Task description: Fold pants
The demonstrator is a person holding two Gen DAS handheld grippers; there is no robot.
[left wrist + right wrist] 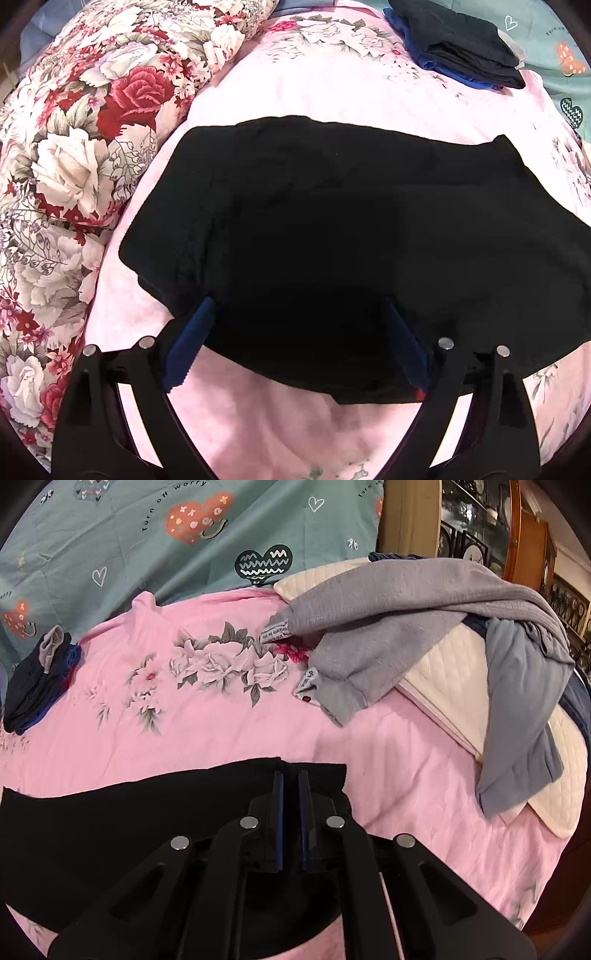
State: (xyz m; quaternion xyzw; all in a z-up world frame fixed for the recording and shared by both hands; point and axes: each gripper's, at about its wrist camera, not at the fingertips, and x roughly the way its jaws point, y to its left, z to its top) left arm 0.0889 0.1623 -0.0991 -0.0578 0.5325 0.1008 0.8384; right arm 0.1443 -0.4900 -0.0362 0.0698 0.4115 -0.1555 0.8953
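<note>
Black pants [332,236] lie folded in a broad block on the pink floral bed sheet [332,88]. My left gripper [299,306] is open, its blue-padded fingers [192,339] spread wide over the near edge of the pants, holding nothing. In the right wrist view the same black pants [110,823] lie at lower left. My right gripper [290,775] is nearly shut, its pads a narrow gap apart over the pants' far right corner; whether cloth is pinched between them I cannot tell.
A folded stack of dark and blue clothes [465,48] sits at the far side, also seen in the right wrist view [37,679]. A floral quilt [74,155] bulges at left. Grey garments [424,635] drape over a cream pillow [461,701] at right. A teal sheet [147,535] lies behind.
</note>
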